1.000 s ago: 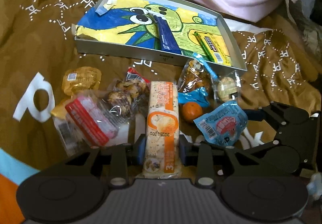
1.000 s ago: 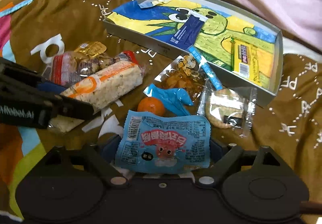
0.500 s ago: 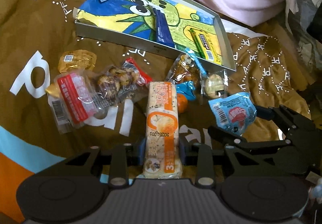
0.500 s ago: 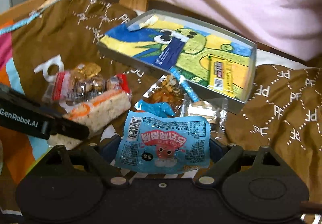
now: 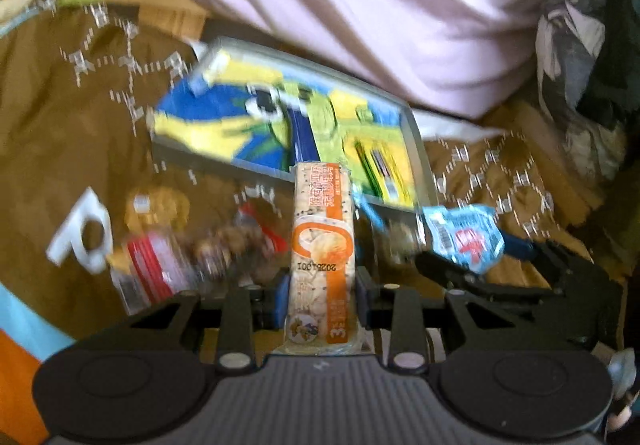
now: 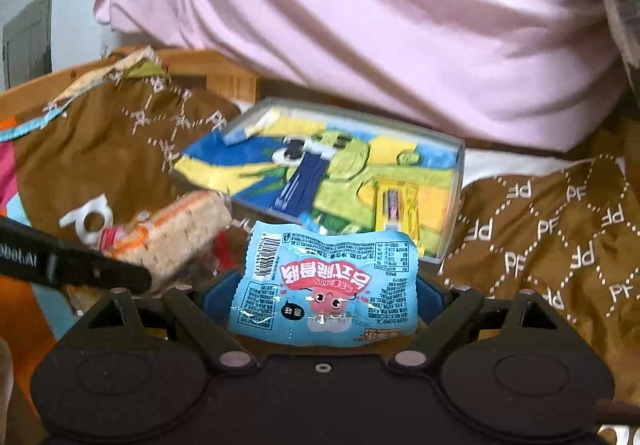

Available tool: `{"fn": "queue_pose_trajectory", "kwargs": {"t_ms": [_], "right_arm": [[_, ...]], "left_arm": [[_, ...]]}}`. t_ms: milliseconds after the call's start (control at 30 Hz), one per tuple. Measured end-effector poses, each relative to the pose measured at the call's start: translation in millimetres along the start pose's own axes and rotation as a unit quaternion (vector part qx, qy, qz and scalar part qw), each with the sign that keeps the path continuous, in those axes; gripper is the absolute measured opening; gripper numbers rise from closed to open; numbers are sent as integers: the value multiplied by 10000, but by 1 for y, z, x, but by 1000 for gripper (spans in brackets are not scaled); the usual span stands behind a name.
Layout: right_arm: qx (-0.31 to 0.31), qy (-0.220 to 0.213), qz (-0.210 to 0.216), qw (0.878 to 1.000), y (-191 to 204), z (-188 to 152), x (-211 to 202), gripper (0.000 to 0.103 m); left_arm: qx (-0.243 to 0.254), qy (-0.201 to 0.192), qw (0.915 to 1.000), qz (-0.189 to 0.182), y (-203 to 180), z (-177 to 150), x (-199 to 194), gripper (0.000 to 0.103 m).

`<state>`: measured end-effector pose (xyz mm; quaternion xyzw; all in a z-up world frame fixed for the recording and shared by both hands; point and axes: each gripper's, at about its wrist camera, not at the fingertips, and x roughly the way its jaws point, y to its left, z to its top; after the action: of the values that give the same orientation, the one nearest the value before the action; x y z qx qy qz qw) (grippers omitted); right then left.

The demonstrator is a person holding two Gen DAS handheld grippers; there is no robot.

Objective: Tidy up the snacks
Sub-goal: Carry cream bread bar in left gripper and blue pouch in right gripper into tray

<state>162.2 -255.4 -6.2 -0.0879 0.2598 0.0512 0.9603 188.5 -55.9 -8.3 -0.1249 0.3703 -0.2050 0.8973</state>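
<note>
Brown patterned bedding [image 6: 540, 229] covers the bed beneath both my claws, with a pink quilt [image 6: 360, 25] bunched up along its far edge.

Nearest me, my left claw [image 5: 319, 295] is closed narrowly on the sides of a long orange-and-white rice cracker pack [image 5: 323, 245], which points away from me, clear of the bedding. My right claw [image 6: 320, 297] stands much wider, its blue pads pressing the two ends of a light blue snack pouch [image 6: 324, 285], held flat across the jaws with its printed face toward the camera. From the left wrist view that pouch hangs to the right of the cracker pack.

Below and to the left of the cracker pack, a blurred heap of loose snacks [image 5: 180, 257] lies on the bedding.

Farther off sits a shallow grey tray [image 6: 454, 205] lined with a blue, yellow and green cartoon picture. A dark blue stick pack [image 6: 304, 181] and a yellow bar [image 6: 394, 205] lie in it.
</note>
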Motion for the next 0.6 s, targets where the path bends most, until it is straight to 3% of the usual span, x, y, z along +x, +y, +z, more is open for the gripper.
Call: {"fn": "queue_pose_trajectory", "kwargs": {"t_ms": [333, 600], "right_arm": [[209, -803, -204, 9963, -21, 23, 34, 89], [492, -860, -295, 9946, -32, 39, 96, 89]], "left_arm": [[230, -717, 9965, 357, -17, 73, 28, 36], [258, -640, 9962, 535, -18, 109, 94, 36]]}}
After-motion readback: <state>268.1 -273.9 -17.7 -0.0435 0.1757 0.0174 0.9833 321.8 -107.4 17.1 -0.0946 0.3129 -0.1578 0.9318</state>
